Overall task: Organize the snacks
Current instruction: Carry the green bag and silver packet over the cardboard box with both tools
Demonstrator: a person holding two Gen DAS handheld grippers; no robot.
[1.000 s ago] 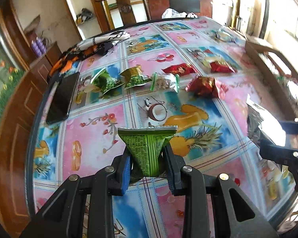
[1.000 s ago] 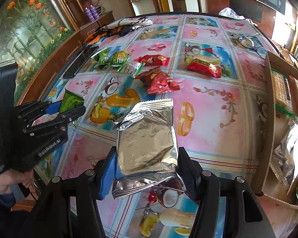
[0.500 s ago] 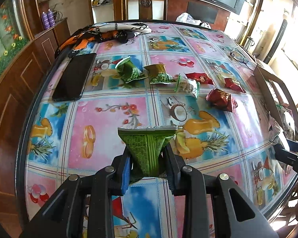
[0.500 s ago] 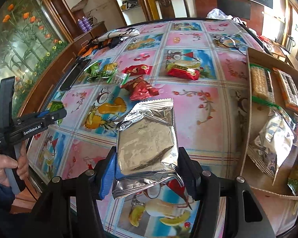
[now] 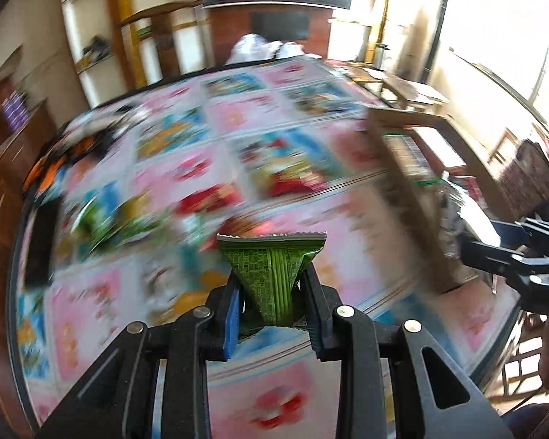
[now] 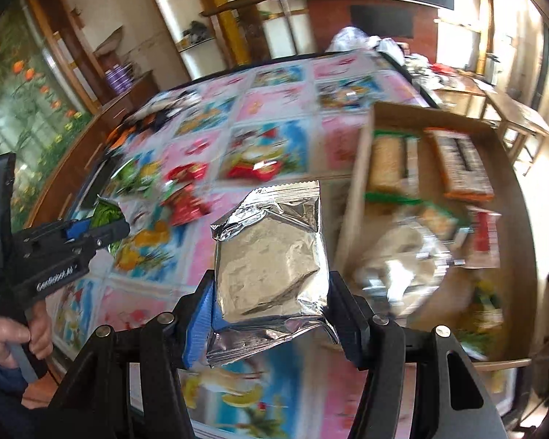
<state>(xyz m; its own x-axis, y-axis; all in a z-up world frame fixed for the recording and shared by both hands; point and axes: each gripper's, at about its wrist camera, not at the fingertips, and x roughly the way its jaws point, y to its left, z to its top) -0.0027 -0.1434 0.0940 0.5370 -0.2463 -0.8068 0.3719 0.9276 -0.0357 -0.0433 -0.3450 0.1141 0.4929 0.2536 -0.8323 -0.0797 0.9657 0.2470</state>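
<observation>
My left gripper is shut on a green snack packet and holds it above the table. It also shows at the left of the right wrist view. My right gripper is shut on a silver foil snack bag, held above the table beside a cardboard box with several snacks inside. More snack packets, red and green, lie blurred on the flowered tablecloth. The right gripper shows at the right edge of the left wrist view.
A black phone lies near the table's left edge. Dark and orange cloth lies at the far left. A white plastic bag sits at the far end. A wooden cabinet and shelves stand behind.
Both grippers have swung right toward the cardboard box, each keeping its packet. The views are motion-blurred now and the box fills more of the right wrist view.
</observation>
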